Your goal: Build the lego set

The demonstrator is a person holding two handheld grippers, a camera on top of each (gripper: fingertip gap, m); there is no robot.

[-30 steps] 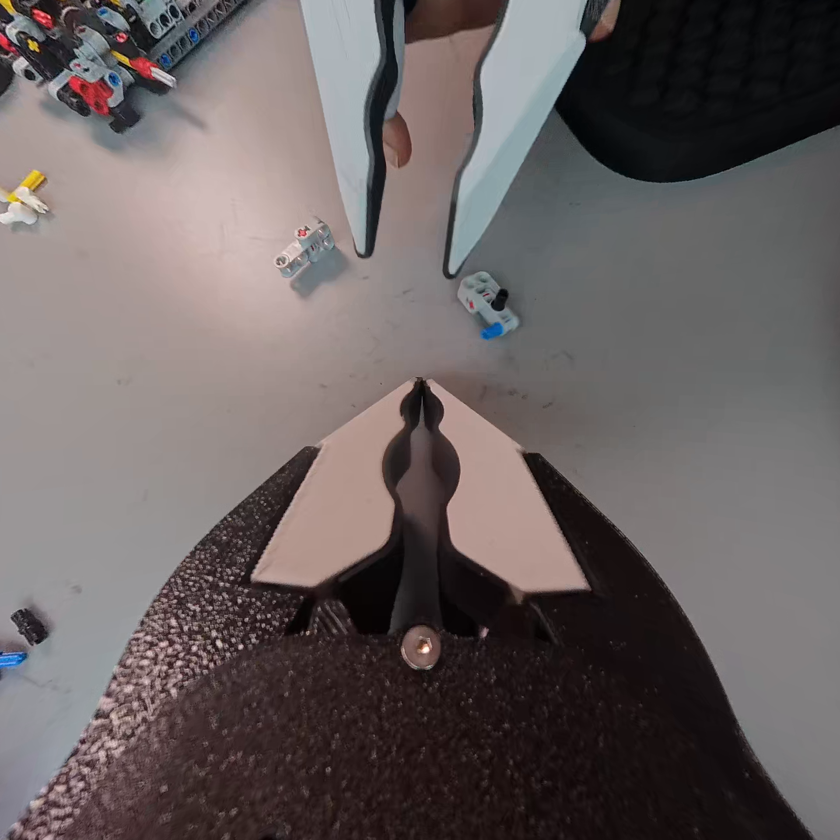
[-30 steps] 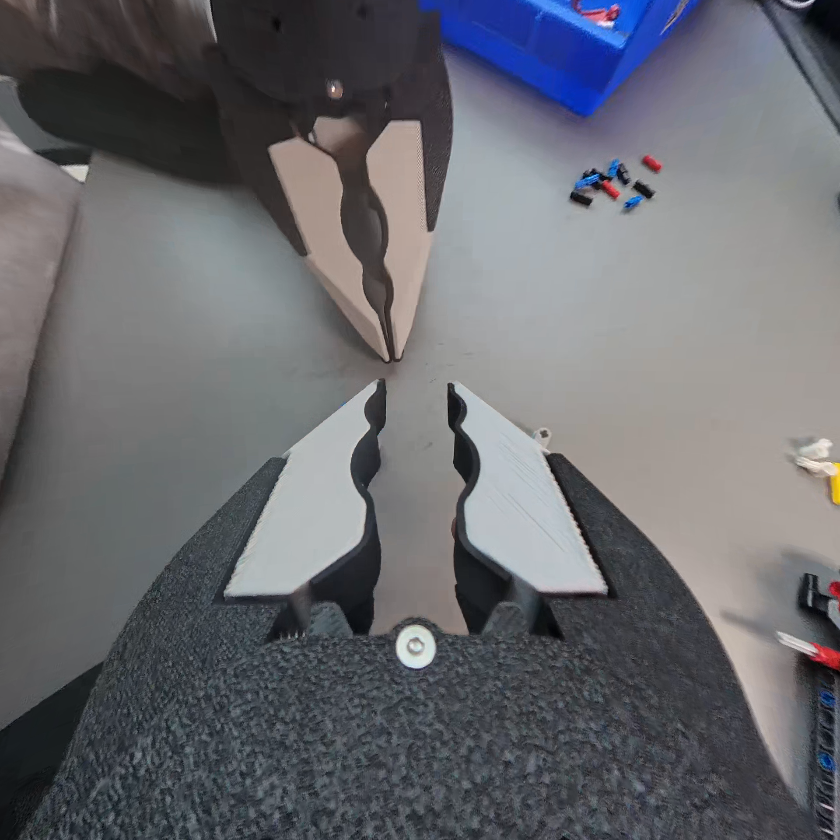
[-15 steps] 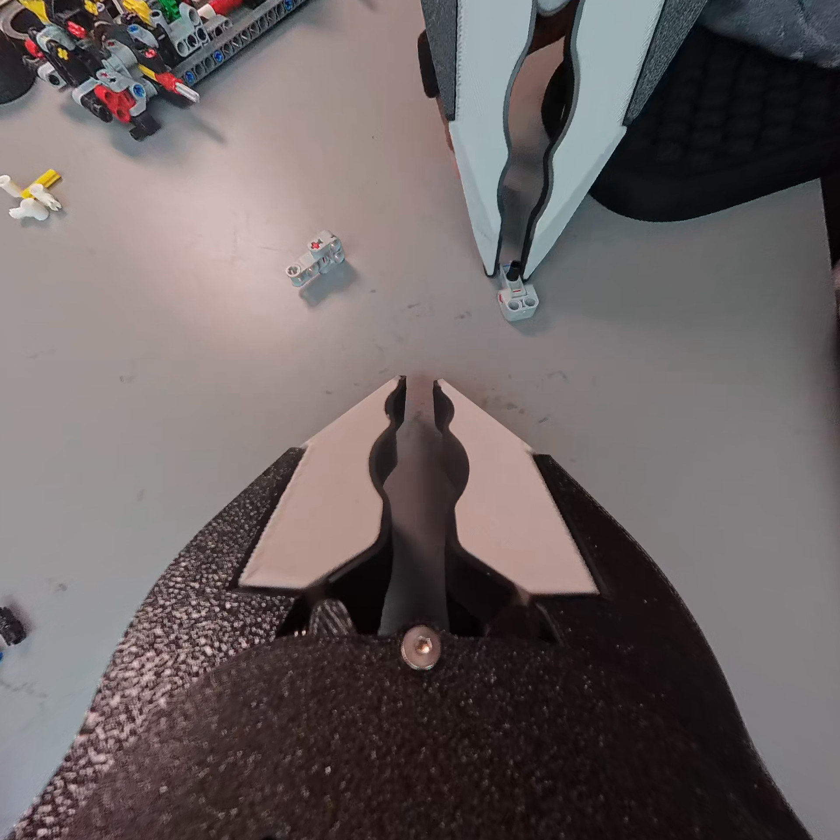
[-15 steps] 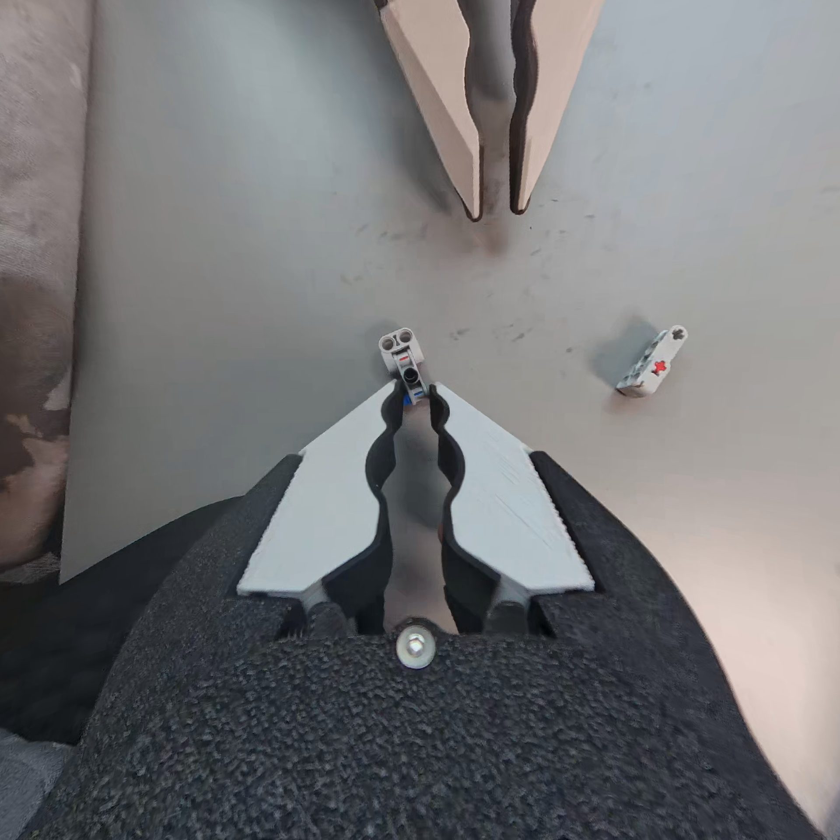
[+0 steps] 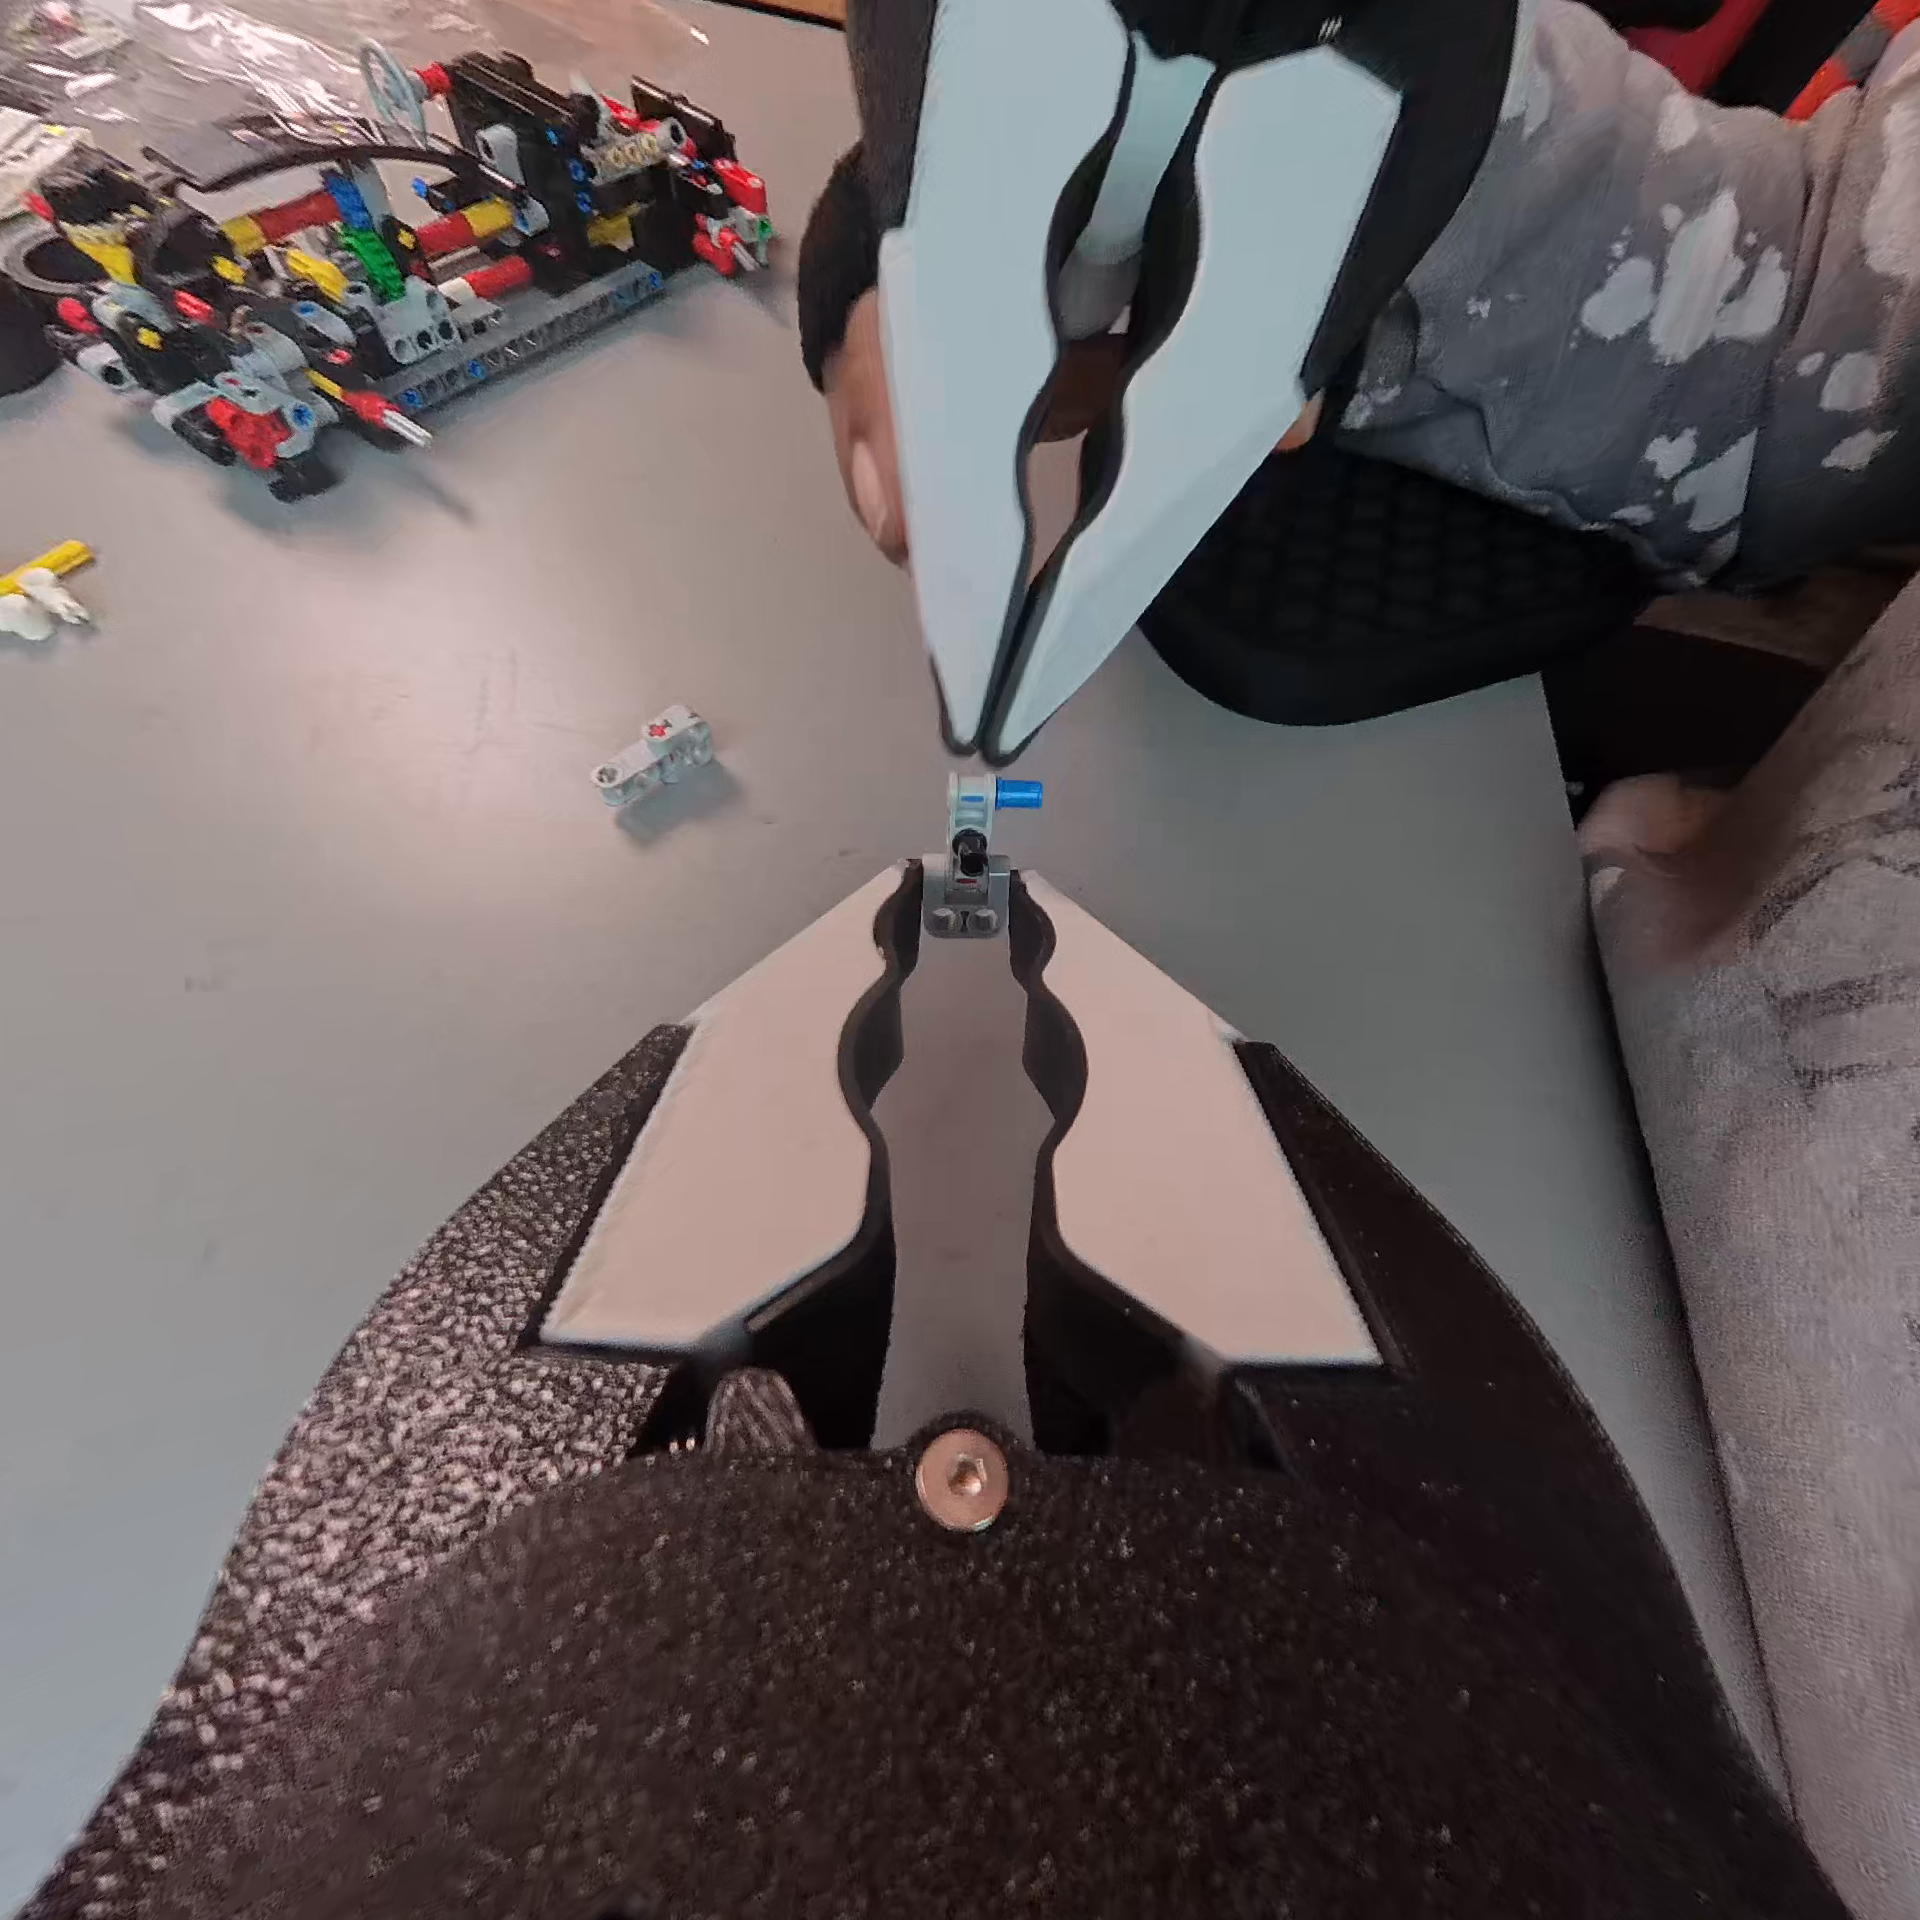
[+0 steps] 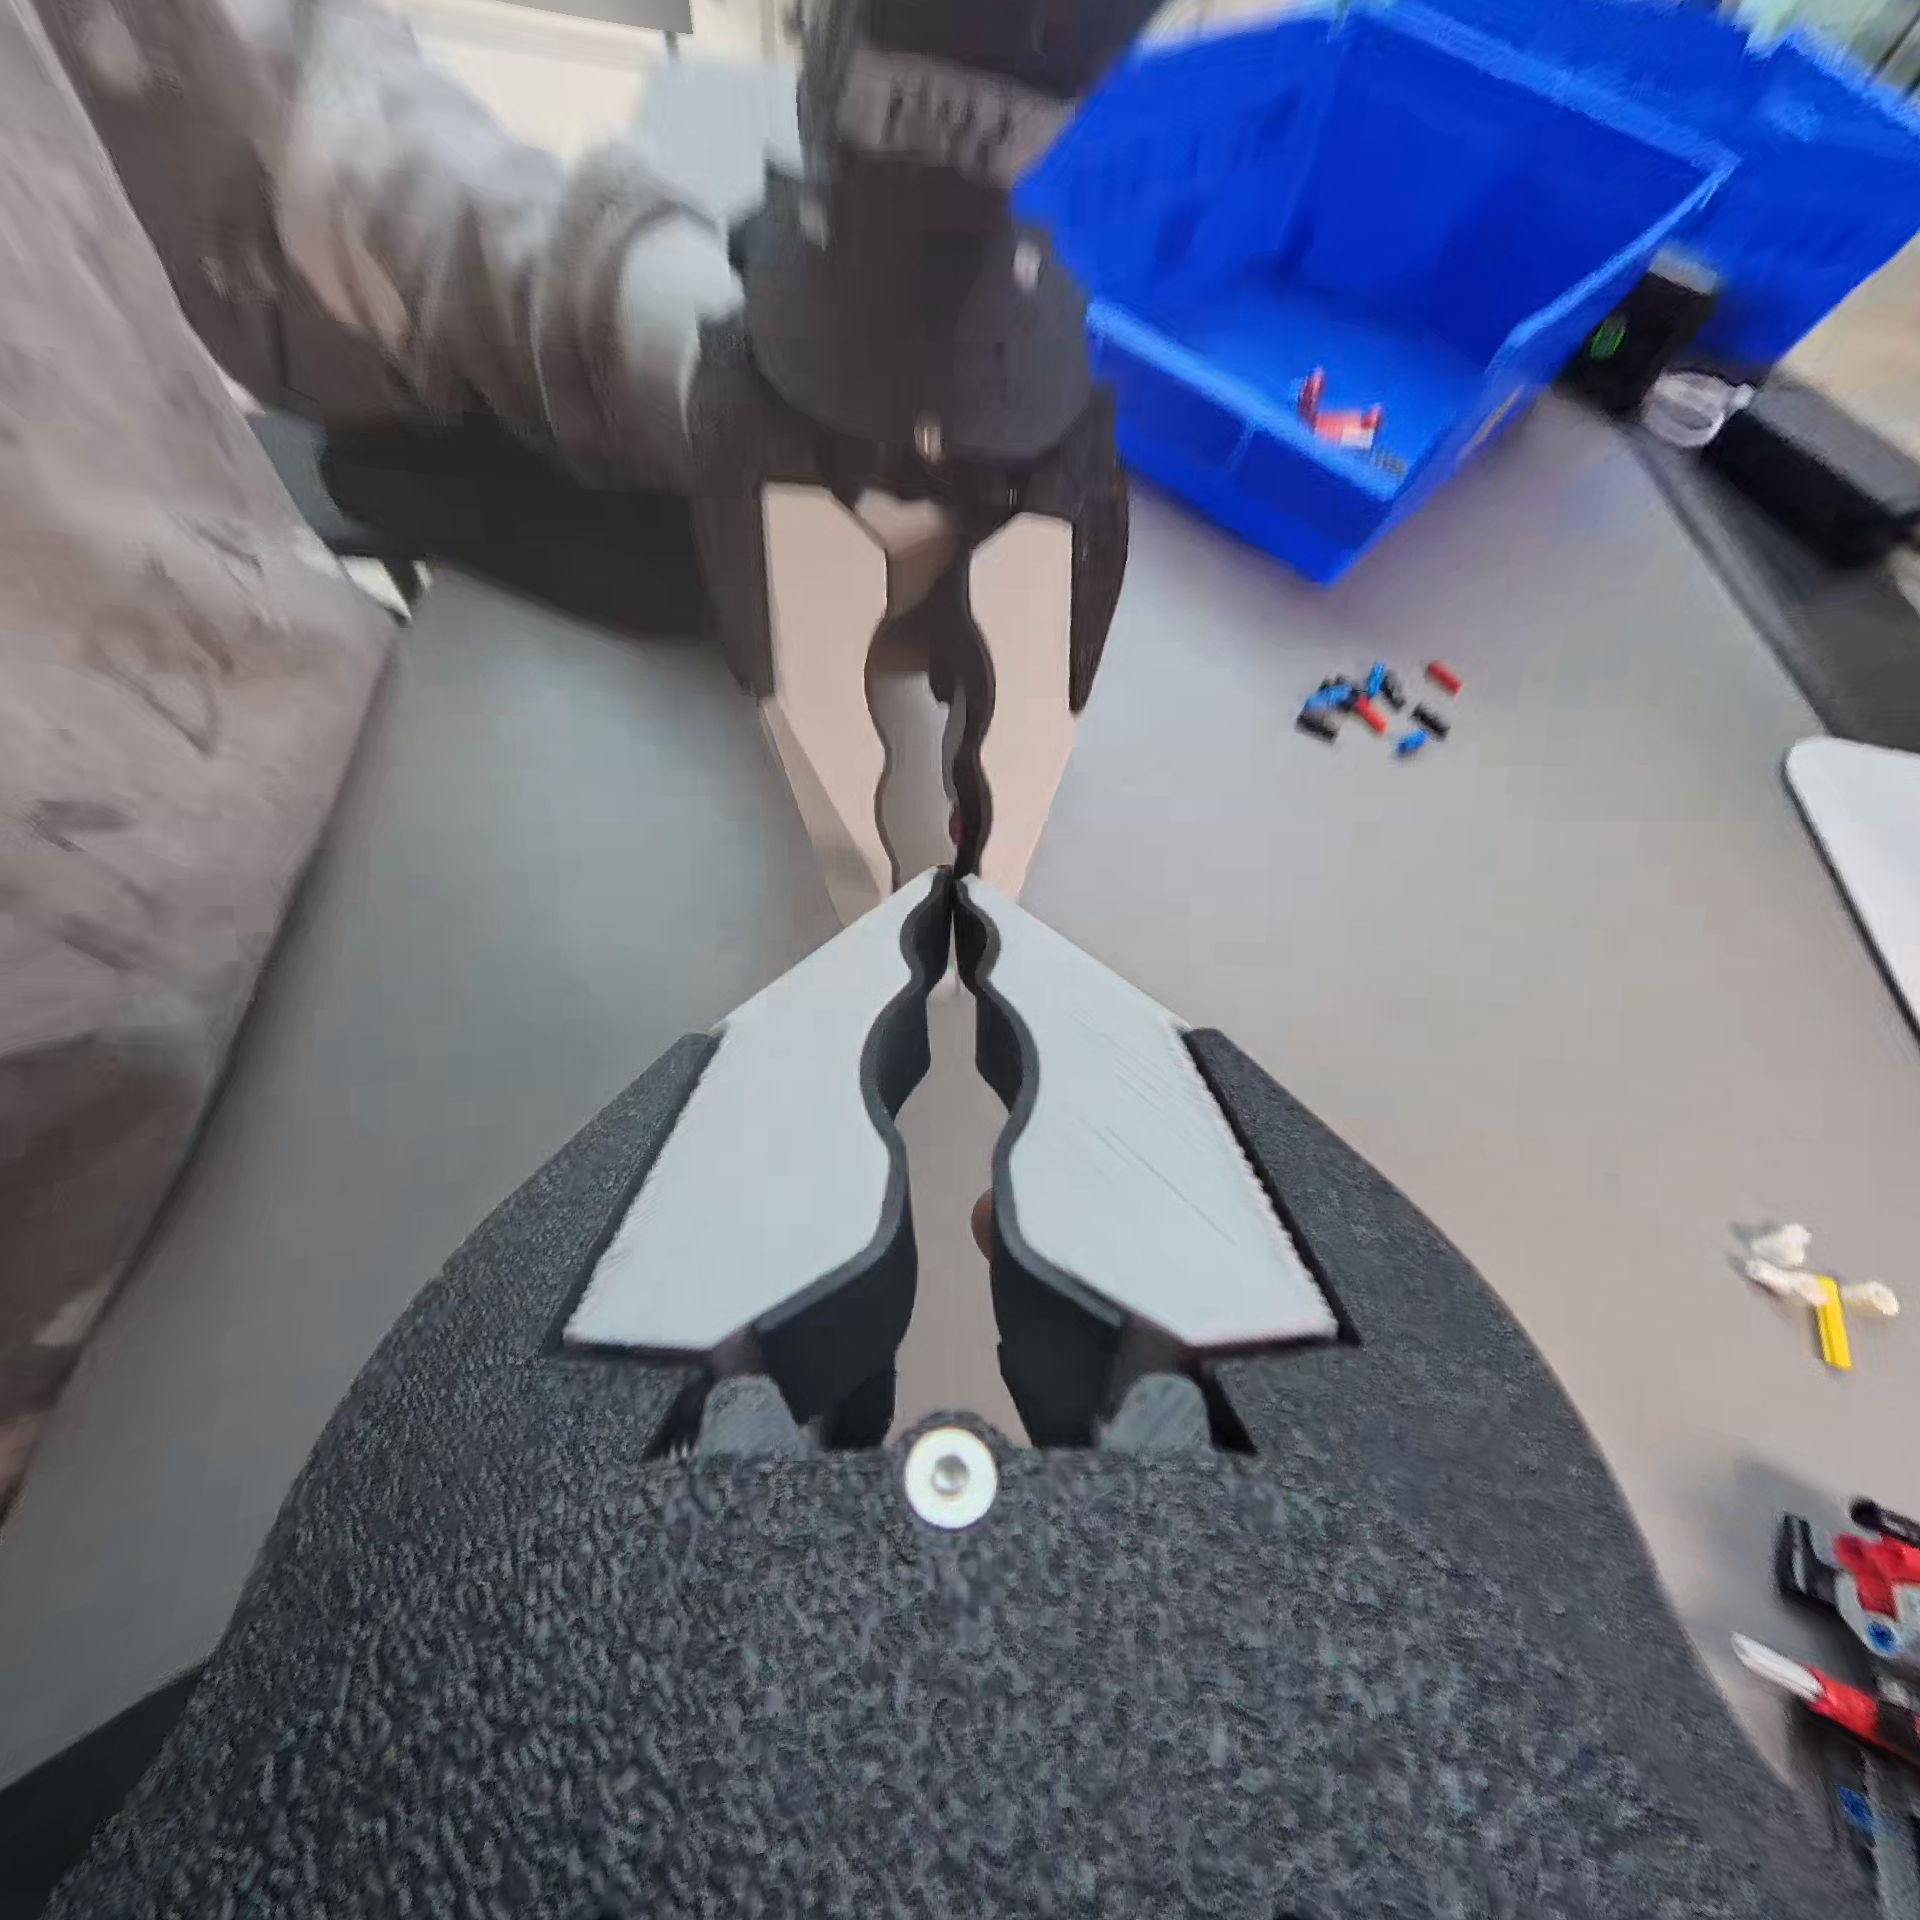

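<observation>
My left gripper [image 5: 964, 896] is shut on a small grey connector piece [image 5: 966, 899] with a black pin and a blue pin [image 5: 1018, 795], held above the grey table [image 5: 312, 987]. My right gripper [image 5: 977, 743] points down at it from the far side, its tips together just above the piece's top. In the right wrist view the right gripper [image 6: 954, 883] is shut and its tips meet those of the left gripper [image 6: 951, 831]; the piece is hidden there. A second grey connector [image 5: 652, 755] lies on the table to the left.
The part-built model [image 5: 395, 270] stands at the back left, with yellow and white parts [image 5: 42, 587] nearby. A blue bin [image 6: 1351, 312] and loose pins [image 6: 1371, 707] lie beyond. A person's sleeve [image 5: 1662, 312] and a grey cushion [image 5: 1766, 1143] border the right.
The right gripper picked the connector off the table and brought it to the left gripper. The left gripper opened, then shut on it. The right gripper's tips are now off the piece.
</observation>
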